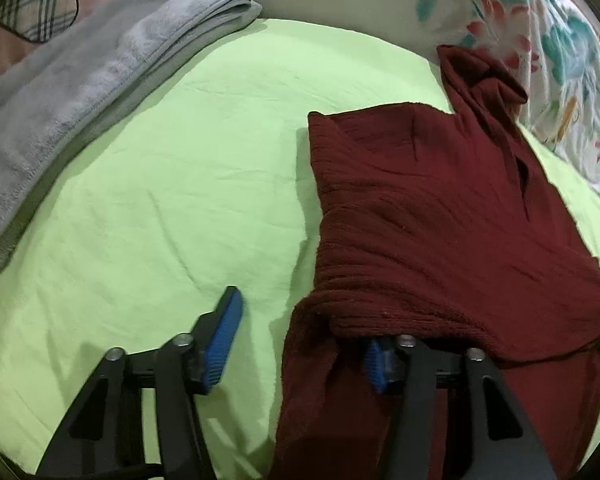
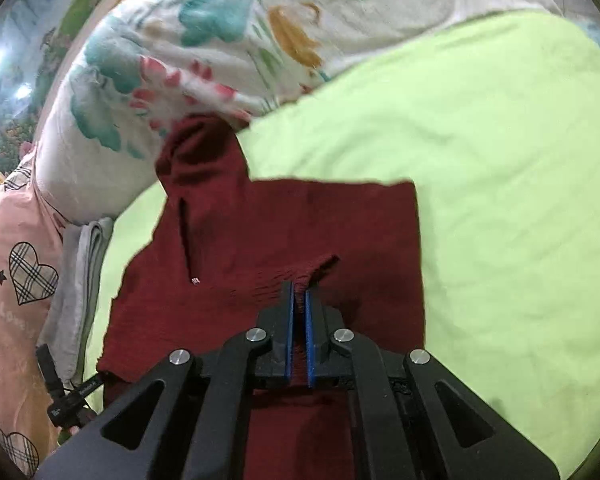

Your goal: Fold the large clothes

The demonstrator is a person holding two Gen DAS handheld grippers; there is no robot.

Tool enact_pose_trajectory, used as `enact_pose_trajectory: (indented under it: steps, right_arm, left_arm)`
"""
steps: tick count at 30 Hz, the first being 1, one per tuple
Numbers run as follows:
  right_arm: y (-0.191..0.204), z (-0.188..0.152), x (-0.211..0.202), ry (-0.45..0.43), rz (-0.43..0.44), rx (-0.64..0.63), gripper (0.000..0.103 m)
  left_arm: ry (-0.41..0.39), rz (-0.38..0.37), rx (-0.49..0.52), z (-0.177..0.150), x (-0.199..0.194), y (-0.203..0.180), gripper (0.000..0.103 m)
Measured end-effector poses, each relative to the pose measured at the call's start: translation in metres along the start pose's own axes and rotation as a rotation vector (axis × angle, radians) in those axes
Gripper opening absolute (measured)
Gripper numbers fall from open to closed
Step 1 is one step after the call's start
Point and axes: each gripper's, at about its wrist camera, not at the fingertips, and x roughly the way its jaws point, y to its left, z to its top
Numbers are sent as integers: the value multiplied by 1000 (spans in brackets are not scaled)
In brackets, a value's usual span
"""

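A dark red knit sweater (image 1: 440, 208) lies partly folded on the green bed sheet (image 1: 160, 200), one sleeve end reaching toward the floral quilt. My left gripper (image 1: 304, 320) sits at the sweater's near left edge with its jaws apart. Its left blue pad (image 1: 224, 336) rests bare on the sheet. The right pad (image 1: 376, 364) is tucked under the sweater's hem, and a fold of the fabric hangs between the two. In the right wrist view my right gripper (image 2: 299, 294) is shut, pinching a bunched ridge of the sweater (image 2: 260, 220) near its middle.
A folded grey fleece blanket (image 1: 80, 92) lies along the left side of the bed. A floral quilt (image 2: 220, 40) is heaped at the back. A pink pillow with plaid hearts (image 2: 20, 264) sits far left. Bare green sheet (image 2: 520, 200) spreads to the right of the sweater.
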Motion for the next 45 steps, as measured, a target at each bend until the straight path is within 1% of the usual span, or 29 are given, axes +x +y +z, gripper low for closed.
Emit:
enact_pose_trajectory:
  steps: [1,3,5,7,11,12,13,14,15,16,17,19,20,22,24,26,28,29,30,32,34,35,36,37,38,40,42,45]
  right_arm:
    - [-1,-4,2,6,-6,-2,5]
    - [0,-7,7,14,-8,-7,5]
    - [-2,-10,12,24,-7,-5,5]
    - [-2,-11,16,42,2,-6,5]
    - [-4,-15,25,63,-36,-13,5]
    - [-6,-16,25,68,-44,-7,9]
    - [-9,-16,24,72,-55,1,9]
    - [-13,-16,19,65,-71,17,15]
    - [-16,-16,14,52,-83,26,18]
    - [-17,-15,7,30,-91,25,18]
    - [-14,-15,-1,1,-95,12,18]
    - [-7,-14,-10,-25,-69,-12,18]
    - [0,-13,-8,-11,-31,-26,18]
    - [13,-13,4,39,27,-54,18]
    - [22,-16,17,64,40,-76,18]
    - [23,-18,30,90,24,-72,18]
    - [13,-19,41,122,-8,-49,18]
    - [5,-19,43,126,-40,-37,18]
    - [-3,-20,42,121,-46,-22,17]
    - [-12,-16,37,121,-20,10,17]
    - [-9,-11,30,94,-42,-3,18]
    - [-6,-7,27,78,-43,-14,23]
    - [-2,-2,27,73,-30,-18,29]
    - [4,5,30,70,-9,-21,32]
    - [9,10,33,69,0,-29,35]
    - [25,22,40,63,15,-62,35]
    - [42,37,49,56,47,-98,35]
    - [68,64,69,49,92,-125,35]
  left_arm:
    - [-1,1,-12,0,-1,3,42]
    - [-5,-26,-73,-1,-3,15,36]
    - [-8,-66,-139,-3,-6,30,36]
    - [-7,-87,-163,-4,-5,36,35]
    - [6,-117,-195,-5,-5,44,35]
    - [18,-127,-191,-4,-7,46,35]
    - [28,-133,-179,-6,-11,48,35]
    - [37,-139,-169,-6,-14,48,34]
    - [40,-165,-152,-7,-22,48,33]
    - [34,-187,-140,-8,-30,49,31]
    - [12,-223,-116,-9,-42,47,31]
    - [-24,-278,-71,-8,-59,38,31]
    - [-31,-325,-39,-4,-64,28,31]
    - [-34,-357,0,3,-62,9,31]
    - [-17,-349,24,9,-50,-7,31]
    - [38,-333,36,12,-27,-19,31]
    - [75,-294,51,10,-11,-22,33]
    - [86,-250,63,8,-2,-20,32]
    - [88,-248,66,6,1,-18,30]
    - [75,-290,49,4,-2,-10,29]
    - [76,-286,38,7,-7,-7,28]
    - [70,-279,38,11,-11,-8,28]
    - [65,-272,40,14,-13,-10,31]
    - [59,-265,42,21,-16,-12,36]
    - [48,-264,50,28,-18,-18,38]
    - [34,-267,72,46,-20,-31,45]
    - [23,-260,87,61,-20,-41,47]
    - [4,-232,113,95,-10,-65,49]
